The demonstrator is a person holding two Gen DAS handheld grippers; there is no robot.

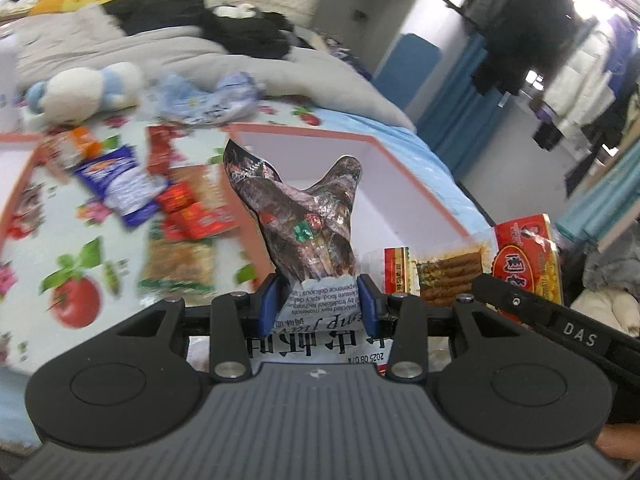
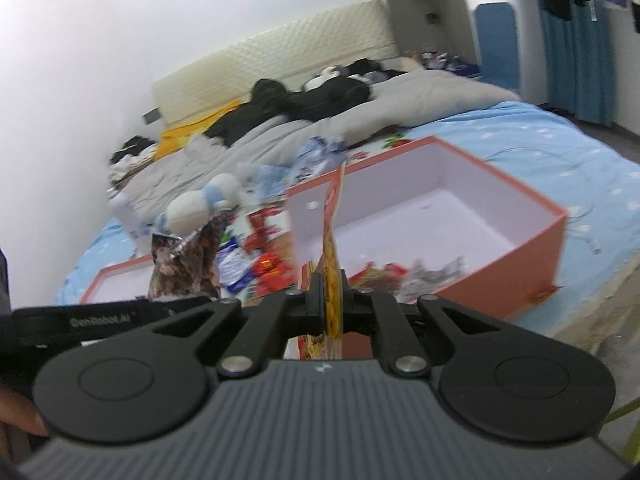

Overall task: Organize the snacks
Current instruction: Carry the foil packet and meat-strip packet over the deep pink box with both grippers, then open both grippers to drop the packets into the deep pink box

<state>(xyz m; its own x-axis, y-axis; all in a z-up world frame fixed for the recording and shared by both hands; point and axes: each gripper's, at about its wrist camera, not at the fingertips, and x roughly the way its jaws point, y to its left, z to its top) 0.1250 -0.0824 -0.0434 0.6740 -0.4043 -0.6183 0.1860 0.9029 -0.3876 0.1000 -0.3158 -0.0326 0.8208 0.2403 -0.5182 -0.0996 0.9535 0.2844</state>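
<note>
Left wrist view: left gripper [image 1: 318,304] pinches a dark crumpled packet [image 1: 308,220] upright at frame centre, blue pads pressed on its white printed end.
Behind it: orange box [image 1: 420,184], white inside, open, upper centre-right.
Left of frame: loose snacks [image 1: 176,204] scattered on a fruit-print cloth [image 1: 72,280], a blue-and-white bag among them.
Lower right: red-yellow pack [image 1: 528,260], held edge-on by the other tool.

Right wrist view: right gripper [image 2: 332,304] squeezed together on the red-yellow pack [image 2: 334,248], which stands thin and vertical at centre.
Centre right: the box [image 2: 520,256], nearly bare inside; a few wrappers lie just in front of its near wall.
Lower left: the dark packet [image 2: 184,264] again, beside the tool.

Risk: the dark packet is gripped low on slack foil, so it may flop or slip if swung quickly; the thin pack, caught by one edge, could twist free or snag the box rim.

Surface and room: a bed with blue sheet [image 2: 560,148], grey duvet, plush toy [image 2: 200,204], dark clothes by a padded headboard; blue curtains at upper right. The soft bedding may let the box tip.
</note>
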